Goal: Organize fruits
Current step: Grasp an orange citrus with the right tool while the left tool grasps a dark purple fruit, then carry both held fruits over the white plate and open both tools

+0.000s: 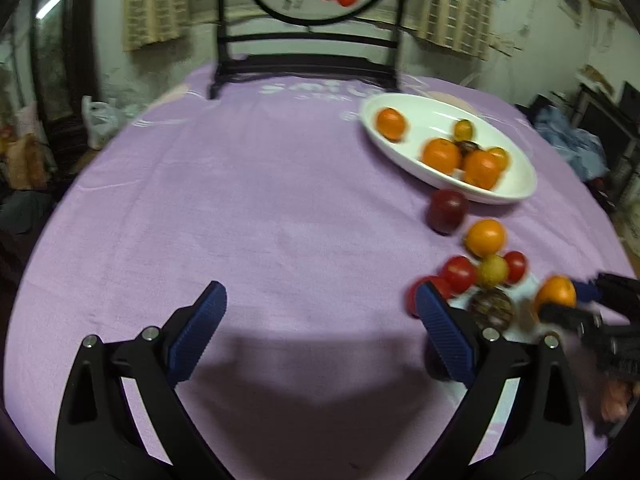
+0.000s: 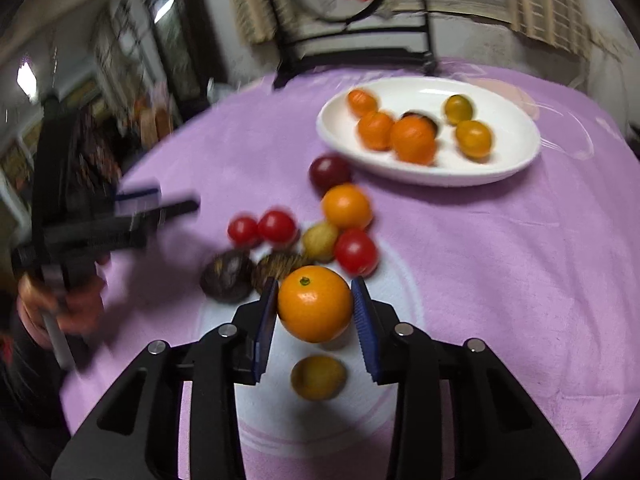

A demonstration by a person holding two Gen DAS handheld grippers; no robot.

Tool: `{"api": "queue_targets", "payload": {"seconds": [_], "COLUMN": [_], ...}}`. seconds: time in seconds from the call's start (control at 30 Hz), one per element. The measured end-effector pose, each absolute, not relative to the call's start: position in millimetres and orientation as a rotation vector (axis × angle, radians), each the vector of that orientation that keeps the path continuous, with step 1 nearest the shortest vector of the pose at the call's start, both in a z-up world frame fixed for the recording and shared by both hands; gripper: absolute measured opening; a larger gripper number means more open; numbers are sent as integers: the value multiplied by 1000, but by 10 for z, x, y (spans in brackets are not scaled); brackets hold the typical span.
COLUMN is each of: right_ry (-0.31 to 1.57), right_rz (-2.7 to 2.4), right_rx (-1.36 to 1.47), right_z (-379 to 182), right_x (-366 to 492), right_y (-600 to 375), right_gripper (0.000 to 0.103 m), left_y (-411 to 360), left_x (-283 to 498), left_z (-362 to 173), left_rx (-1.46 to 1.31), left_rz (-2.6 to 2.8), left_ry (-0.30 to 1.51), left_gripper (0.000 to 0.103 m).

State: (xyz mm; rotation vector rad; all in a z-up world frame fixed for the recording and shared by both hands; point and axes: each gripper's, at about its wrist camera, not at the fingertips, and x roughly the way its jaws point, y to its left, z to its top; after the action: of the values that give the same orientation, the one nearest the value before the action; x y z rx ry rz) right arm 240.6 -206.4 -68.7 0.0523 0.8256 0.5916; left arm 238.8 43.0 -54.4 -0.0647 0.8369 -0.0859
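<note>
My right gripper (image 2: 315,302) is shut on an orange (image 2: 315,304) and holds it above the purple cloth; it also shows in the left wrist view (image 1: 556,292). A white oval plate (image 2: 516,160) at the back holds several oranges and yellow fruits; in the left wrist view it is at the right (image 1: 516,188). Loose fruit lies between: a dark red plum (image 2: 329,171), an orange (image 2: 346,206), red tomatoes (image 2: 276,226), a yellow fruit (image 2: 319,241), two dark brown fruits (image 2: 226,282). Another yellow fruit (image 2: 318,377) lies under the held orange. My left gripper (image 1: 320,312) is open and empty, left of the pile.
A black framed screen with a persimmon painting (image 1: 308,40) stands at the table's far edge. The purple cloth (image 1: 240,200) covers the round table. Bags and clutter (image 1: 100,120) lie beyond the left edge.
</note>
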Motion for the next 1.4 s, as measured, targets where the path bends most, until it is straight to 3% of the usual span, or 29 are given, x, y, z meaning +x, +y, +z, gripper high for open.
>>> {"api": "queue_targets", "payload": {"seconds": [0.1,0.27,0.3,0.77,0.83,0.9,1.17,1.4], "right_ry": [823,846,847,839,835,831,830,747], "right_rz": [541,523,524,535,537,534,534,616], "right_rx": [115,160,162,158,160,156,129,166], "right_z": [-678,-710,-709,-686,-678,-677,-702,-544], "right_x": [2471,2537,2534,2494,2487,2487,2490,2387], "right_y": [-2215,-2290,-2289,-2287,-2295,-2295,-2265,-2263], "right_gripper": [38,38,38,38,38,38,38,38], "left_y": [244,2,-25,-196,-214,-228,-313,-207], "left_x": [2280,2206,2205,2305,2302,2292,2209,2091], "left_z": [-514,-619,-648,-817,-822,-818,-804,-503], "left_rx": [-32,38,43,82,94,91,140,16], "left_rz": [-278,-401,-417,-410,-409,-431,-396,-469], "left_ry": [847,897,913,959,953,951,926,843], "left_gripper": [88,63,61,58,55,45,45,44]}}
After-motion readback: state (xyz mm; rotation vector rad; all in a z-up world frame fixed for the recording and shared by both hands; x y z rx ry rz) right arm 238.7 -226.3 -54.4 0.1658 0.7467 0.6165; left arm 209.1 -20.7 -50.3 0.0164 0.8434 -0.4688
